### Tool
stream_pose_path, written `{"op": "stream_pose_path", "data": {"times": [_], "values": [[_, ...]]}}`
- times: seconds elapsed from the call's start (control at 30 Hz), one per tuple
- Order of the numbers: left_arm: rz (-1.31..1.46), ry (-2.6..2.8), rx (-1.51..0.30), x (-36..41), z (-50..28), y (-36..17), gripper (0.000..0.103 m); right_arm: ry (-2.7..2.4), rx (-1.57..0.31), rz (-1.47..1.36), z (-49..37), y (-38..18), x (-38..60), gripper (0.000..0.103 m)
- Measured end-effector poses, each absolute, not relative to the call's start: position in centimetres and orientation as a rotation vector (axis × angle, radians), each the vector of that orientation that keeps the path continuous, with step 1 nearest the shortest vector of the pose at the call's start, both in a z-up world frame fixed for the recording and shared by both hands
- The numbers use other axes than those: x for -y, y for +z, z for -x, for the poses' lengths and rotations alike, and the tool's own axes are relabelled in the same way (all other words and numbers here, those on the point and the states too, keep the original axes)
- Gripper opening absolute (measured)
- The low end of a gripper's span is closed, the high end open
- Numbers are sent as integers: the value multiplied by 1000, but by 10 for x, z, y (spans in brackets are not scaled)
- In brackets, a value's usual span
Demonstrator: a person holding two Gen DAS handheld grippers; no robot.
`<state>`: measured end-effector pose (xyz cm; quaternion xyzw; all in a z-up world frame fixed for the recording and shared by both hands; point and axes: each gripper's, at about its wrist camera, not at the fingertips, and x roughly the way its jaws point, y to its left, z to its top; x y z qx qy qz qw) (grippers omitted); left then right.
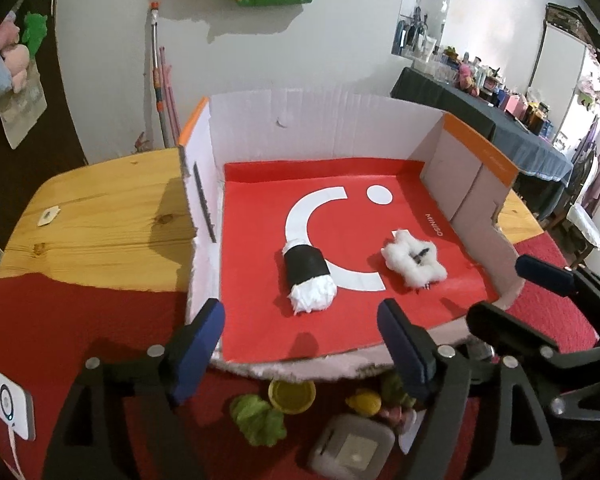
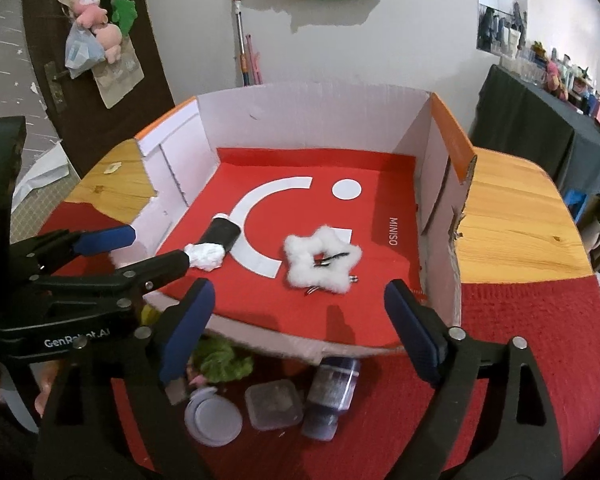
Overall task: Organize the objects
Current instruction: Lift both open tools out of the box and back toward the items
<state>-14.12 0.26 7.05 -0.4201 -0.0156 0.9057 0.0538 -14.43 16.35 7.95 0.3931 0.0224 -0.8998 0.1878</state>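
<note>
An open cardboard box [image 1: 300, 128] [image 2: 312, 112] with a red floor holds a black roll with white fluffy ends [image 1: 308, 276] [image 2: 216, 246] and a white fluffy star clip [image 1: 414, 262] [image 2: 322, 262]. My left gripper [image 1: 300, 344] is open and empty, just before the box's near edge. My right gripper [image 2: 300, 320] is open and empty at the same edge; it shows at the right of the left wrist view [image 1: 500, 292]. On the red cloth below lie a green fuzzy item [image 1: 256, 418] [image 2: 220, 360], a yellow cup [image 1: 292, 394], a dark bottle [image 2: 332, 392], a clear square container [image 2: 274, 404] and a white round lid [image 2: 212, 414].
The box stands on a wooden table [image 1: 100, 224] [image 2: 512, 220] partly covered by red cloth [image 2: 532, 336]. A white device with a cable [image 1: 12, 412] lies at the left. A grey square case [image 1: 352, 448] and a small yellow toy [image 1: 364, 400] lie near the front.
</note>
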Motion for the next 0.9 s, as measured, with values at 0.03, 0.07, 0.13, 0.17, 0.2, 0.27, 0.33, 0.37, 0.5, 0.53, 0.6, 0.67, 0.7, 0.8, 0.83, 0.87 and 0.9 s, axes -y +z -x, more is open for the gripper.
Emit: {"op": "stream_pose_path", "data": {"times": [0.03,0.07,0.13,0.17,0.2,0.27,0.33,0.37,0.5,0.53,0.6,0.67,0.7,0.8,0.83,0.87,0.9], "values": [[1263,2762,41,-3,136,72,84,-2537,-61,-1096,140,82,-164,90],[1255,2767,38,-3,134,74,86,-2540,-58,-1088,137,83,-165,92],[1233,2779,33,-3,126,77,90,-2550,-55,-1070,129,87,-167,95],[1221,2784,30,-3,122,79,90,-2554,-53,-1063,125,89,-168,96],[1212,2787,26,-3,118,80,90,-2558,-51,-1056,121,90,-169,96],[1201,2790,18,-4,112,82,91,-2564,-50,-1044,114,92,-170,98],[1194,2792,18,-4,107,83,91,-2568,-50,-1032,108,94,-171,100],[1191,2794,20,-3,104,83,91,-2570,-49,-1026,104,96,-171,100],[1186,2797,23,-3,95,82,93,-2574,-46,-1004,92,99,-172,100],[1186,2798,25,-3,93,82,93,-2575,-47,-1001,90,99,-171,100],[1184,2797,28,-3,88,81,93,-2579,-49,-991,83,100,-171,100],[1180,2799,31,-3,84,81,93,-2581,-51,-985,79,100,-172,100],[1178,2800,32,-3,82,81,93,-2584,-55,-981,76,100,-172,100],[1176,2800,34,-3,79,81,93,-2585,-67,-975,67,99,-171,100],[1176,2800,33,-3,77,80,93,-2584,-67,-976,65,99,-171,100],[1177,2799,33,-3,77,80,93,-2580,-68,-977,62,98,-171,100],[1177,2799,32,-4,74,79,93,-2578,-70,-978,60,97,-171,100]]}}
